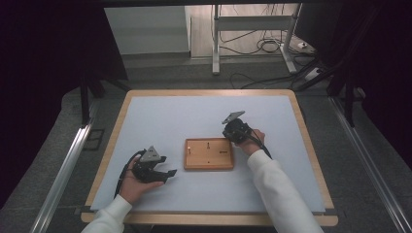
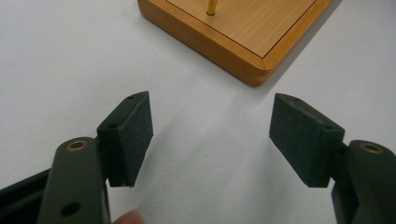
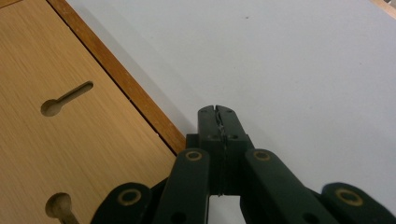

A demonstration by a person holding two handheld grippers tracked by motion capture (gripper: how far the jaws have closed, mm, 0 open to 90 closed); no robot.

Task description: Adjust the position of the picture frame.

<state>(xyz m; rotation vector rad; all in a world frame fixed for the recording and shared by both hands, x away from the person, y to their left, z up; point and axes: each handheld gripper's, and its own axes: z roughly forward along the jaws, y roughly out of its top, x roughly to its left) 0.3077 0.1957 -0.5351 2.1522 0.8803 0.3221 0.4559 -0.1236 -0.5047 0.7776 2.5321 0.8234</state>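
A shallow wooden tray (image 1: 209, 165) lies near the middle of the table's pale mat (image 1: 160, 116), a little toward the near edge, with a small brass pin (image 2: 211, 7) standing upright in its floor and keyhole-shaped slots (image 3: 65, 98) cut into the wood. The right gripper (image 1: 232, 130) hangs at the tray's far right corner, its jaws pressed flat together with nothing between them, their tip over the mat just outside the rim. The left gripper (image 1: 163, 173) rests low on the mat just left of the tray's near left corner, its jaws spread wide and empty, touching nothing but pointing toward that corner.
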